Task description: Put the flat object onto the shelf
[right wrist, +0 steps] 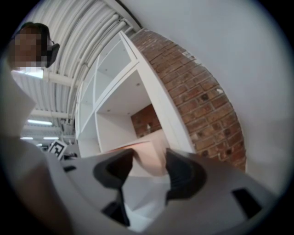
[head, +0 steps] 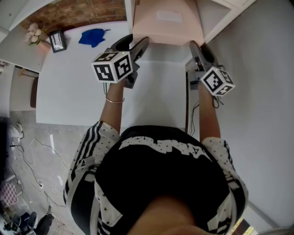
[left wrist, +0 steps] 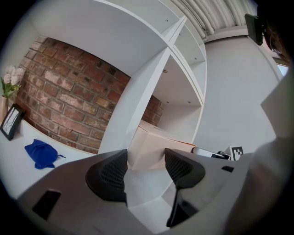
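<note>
**Head view.** My left gripper and right gripper sit at the lower corners of the flat pink box. The box lies at top centre of the frame, inside a compartment of the white shelf. Only this view shows the white table whole, and the grey floor with cables at lower left. A pale label on the box is too faint to read. The white print across my black shirt is not legible either.

**Left gripper view.** The jaws of the left gripper stand wide with nothing gripped; the box shows beyond them at centre. At left are a blue cloth, a picture frame and flowers, against a brick wall.

**Right gripper view.** The jaws of the right gripper are likewise apart and empty, and the box lies past their tips. The picture is blurred. A ribbed ceiling fills the upper left.
</note>
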The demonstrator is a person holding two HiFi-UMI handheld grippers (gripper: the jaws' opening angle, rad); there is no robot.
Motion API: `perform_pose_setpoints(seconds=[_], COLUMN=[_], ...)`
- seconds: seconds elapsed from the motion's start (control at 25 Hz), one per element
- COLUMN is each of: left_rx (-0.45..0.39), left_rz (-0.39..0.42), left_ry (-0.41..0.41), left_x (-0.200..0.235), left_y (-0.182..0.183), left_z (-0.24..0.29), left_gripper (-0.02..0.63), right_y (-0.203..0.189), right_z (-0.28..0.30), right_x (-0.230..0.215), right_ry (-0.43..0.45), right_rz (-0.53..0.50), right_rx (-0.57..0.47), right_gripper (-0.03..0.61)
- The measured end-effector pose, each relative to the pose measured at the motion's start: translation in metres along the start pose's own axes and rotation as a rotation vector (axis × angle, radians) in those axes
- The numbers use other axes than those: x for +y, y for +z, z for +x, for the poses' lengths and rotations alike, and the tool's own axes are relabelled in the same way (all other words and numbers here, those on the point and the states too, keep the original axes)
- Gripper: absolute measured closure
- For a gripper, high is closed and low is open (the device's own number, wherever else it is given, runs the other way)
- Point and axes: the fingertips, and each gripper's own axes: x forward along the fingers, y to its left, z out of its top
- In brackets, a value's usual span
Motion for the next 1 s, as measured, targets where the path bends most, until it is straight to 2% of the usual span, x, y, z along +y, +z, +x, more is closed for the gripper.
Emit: perform_pose_setpoints(seconds=[0.28, 0.56, 0.68, 1.0], left_rx=[-0.031, -0.085, -0.102, -0.131], left_rz=[-0.008, -0.001, 0.02, 0.077], left_ry=[-0.006, 0.033, 0.042, 0.068], left_x=[0.003, 0.009, 0.006, -0.01], left_y=[0.002, 0.012, 0.014, 0.017], left_z=[-0.002, -0.02, -0.029, -0.05], left_gripper=[0.336, 0.339, 0.393, 0.571], right_y=[-0.002, 0.006, 0.006, 0.019], right_z=[0.002, -0.008, -0.015, -0.039], right_x=[0.001, 0.001, 0.001, 0.01], right_ry=[0.012, 0.015, 0.012, 0.022], right_rz=[-0.002, -0.001, -0.001, -0.006], right_rx=[0.013, -0.018, -0.025, -0.075], right_gripper=[0.334, 0.334, 0.346, 0.509])
